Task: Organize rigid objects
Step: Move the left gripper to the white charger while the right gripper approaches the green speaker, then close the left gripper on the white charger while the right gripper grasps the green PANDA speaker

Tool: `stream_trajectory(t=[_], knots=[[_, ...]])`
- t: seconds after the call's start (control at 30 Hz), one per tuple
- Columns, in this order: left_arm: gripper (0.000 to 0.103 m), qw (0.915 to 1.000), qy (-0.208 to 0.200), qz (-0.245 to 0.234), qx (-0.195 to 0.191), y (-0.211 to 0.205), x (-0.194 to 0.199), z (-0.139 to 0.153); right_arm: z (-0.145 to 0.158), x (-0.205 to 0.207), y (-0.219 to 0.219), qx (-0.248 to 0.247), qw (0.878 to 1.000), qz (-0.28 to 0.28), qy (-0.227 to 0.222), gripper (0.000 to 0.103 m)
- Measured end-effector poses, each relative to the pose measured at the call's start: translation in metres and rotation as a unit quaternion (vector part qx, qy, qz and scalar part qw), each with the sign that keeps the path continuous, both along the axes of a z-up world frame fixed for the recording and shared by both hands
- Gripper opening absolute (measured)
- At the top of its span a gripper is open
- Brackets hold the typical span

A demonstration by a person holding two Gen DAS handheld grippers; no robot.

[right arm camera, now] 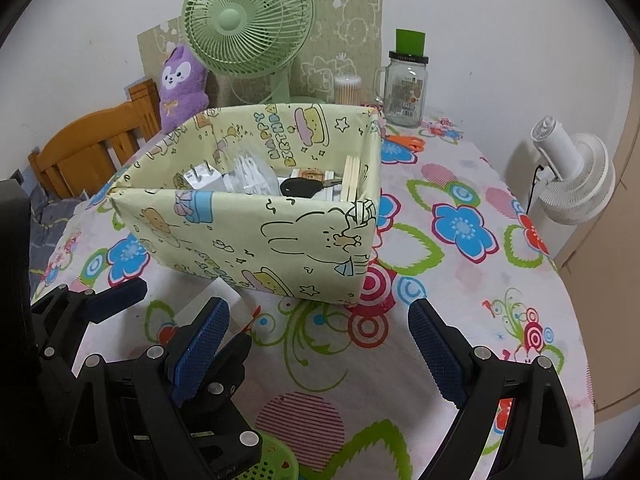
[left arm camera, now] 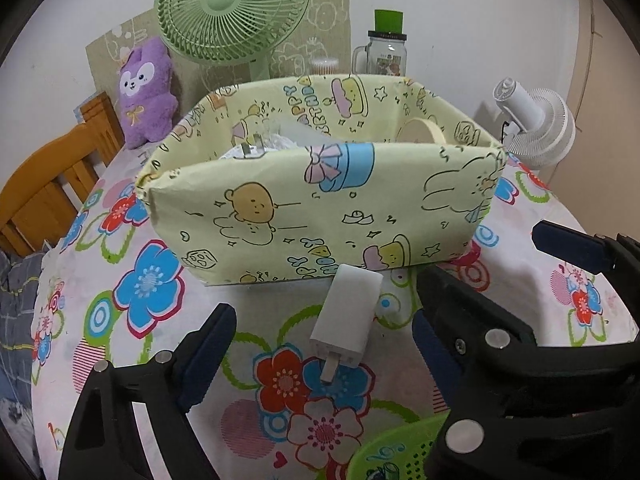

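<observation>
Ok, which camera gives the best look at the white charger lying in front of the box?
The left wrist view: the white charger lies whole between the open left gripper, prongs toward the camera. In the right wrist view, only a pale corner shows behind that gripper's finger.

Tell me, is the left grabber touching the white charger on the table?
Apart. In the left wrist view the left gripper is open, and the white charger lies between its fingers with flowered tablecloth showing on both sides.
</observation>
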State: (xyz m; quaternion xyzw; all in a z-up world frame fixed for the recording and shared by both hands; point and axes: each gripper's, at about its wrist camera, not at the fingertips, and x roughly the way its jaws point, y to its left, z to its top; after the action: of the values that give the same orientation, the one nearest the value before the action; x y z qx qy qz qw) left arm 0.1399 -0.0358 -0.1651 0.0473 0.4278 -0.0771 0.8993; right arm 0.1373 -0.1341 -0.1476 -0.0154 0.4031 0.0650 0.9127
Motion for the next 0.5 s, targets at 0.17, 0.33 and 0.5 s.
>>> stream_trajectory(t=[0.17, 0.33, 0.5], knots=[[0.087, 1.0000, 0.009, 0.001, -0.004, 0.000, 0.008, -0.008, -0.007, 0.007, -0.001, -0.001, 1.000, -0.003, 0.006, 0.093], [0.080, 0.9998, 0.020, -0.004, -0.007, -0.002, 0.013, -0.016, -0.015, 0.012, -0.005, 0.002, 1.000, -0.010, 0.014, 0.093], [0.058, 0.9994, 0.032, -0.009, -0.012, -0.005, 0.016, -0.022, -0.020, 0.015, -0.008, 0.000, 1.000, -0.014, 0.020, 0.093]])
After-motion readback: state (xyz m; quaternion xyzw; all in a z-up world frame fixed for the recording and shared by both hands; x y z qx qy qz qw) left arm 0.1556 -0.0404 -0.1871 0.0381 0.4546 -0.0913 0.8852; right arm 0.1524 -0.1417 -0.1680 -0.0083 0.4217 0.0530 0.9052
